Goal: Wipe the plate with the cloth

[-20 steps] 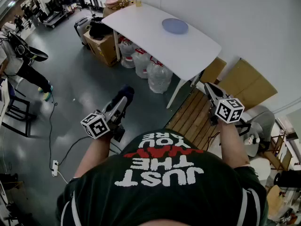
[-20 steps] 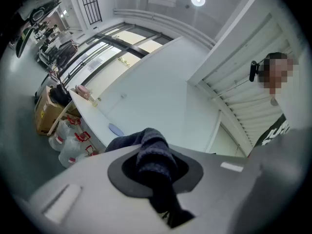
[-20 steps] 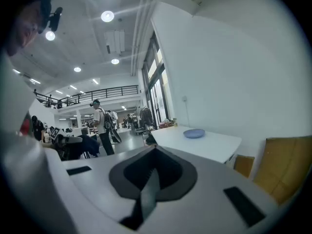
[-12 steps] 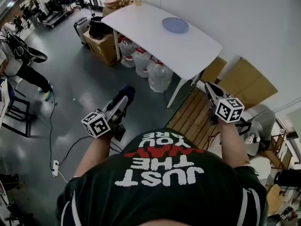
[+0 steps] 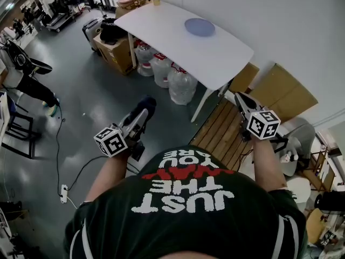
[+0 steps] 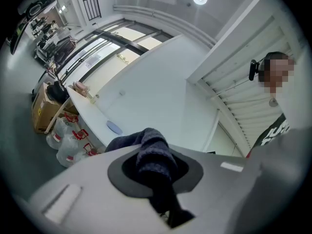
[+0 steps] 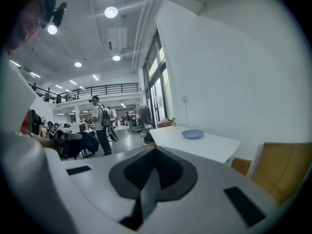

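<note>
A pale blue plate [image 5: 199,26] lies on a white table [image 5: 167,36] far ahead of me; it also shows small in the left gripper view as the plate [image 6: 114,127] and in the right gripper view as the plate [image 7: 192,134]. My left gripper [image 5: 143,110] is held level over the floor, shut on a dark blue cloth [image 5: 145,104] that bunches out of its jaws, the cloth [image 6: 153,152]. My right gripper [image 5: 239,98] is shut with nothing in it, its jaws pressed together, the gripper [image 7: 152,179]. Both are well short of the table.
Large water bottles [image 5: 180,86] and a cardboard box [image 5: 119,53] stand under the table. Wooden boards [image 5: 283,96] lean on the white wall at right, a slatted pallet [image 5: 221,134] lies below. A person [image 7: 101,126] stands in the hall; a cable [image 5: 75,171] runs on the grey floor.
The view has shifted slightly, the table and plate sitting a touch higher and left. Both grippers keep their places and states.
</note>
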`<state>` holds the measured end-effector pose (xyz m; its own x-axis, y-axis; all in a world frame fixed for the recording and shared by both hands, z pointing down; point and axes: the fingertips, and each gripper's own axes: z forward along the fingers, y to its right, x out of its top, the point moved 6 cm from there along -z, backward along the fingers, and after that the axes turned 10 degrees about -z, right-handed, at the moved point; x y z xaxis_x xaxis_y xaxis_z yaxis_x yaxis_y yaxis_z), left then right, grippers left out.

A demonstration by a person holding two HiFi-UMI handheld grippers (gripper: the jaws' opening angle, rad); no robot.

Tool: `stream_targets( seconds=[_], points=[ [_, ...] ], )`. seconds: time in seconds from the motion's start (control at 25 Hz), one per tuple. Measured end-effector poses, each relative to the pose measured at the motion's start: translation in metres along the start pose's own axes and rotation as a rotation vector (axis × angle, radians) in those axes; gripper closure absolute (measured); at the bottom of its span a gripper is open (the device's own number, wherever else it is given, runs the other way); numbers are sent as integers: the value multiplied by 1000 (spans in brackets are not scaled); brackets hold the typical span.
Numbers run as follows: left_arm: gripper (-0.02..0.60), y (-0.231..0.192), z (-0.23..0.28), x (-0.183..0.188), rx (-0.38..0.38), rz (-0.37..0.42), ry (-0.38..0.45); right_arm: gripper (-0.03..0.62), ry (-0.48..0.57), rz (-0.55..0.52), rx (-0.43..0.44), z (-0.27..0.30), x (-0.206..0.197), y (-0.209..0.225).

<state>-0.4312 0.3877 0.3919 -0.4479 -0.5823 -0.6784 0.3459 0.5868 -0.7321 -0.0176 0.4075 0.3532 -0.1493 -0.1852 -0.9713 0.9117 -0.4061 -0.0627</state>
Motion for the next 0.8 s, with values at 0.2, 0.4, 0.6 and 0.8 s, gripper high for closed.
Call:
stream_targets(
  seconds=[0.2,0.4,0.6,0.8],
  points=[
    [541,-3,7,0,-10,-8,-27,589,-4,-2,-17,3,1,1],
    [541,-12,25,-3,-17,-11,-59,589,-19,-14,-20,10,-7,9],
    [541,-28,76,-6,2,-10,-95,589,-37,-2,-1,36,-27,51],
    [541,-46,165,0,29,-20,-89,589,-35,15,37,82,-42,135]
  ],
)
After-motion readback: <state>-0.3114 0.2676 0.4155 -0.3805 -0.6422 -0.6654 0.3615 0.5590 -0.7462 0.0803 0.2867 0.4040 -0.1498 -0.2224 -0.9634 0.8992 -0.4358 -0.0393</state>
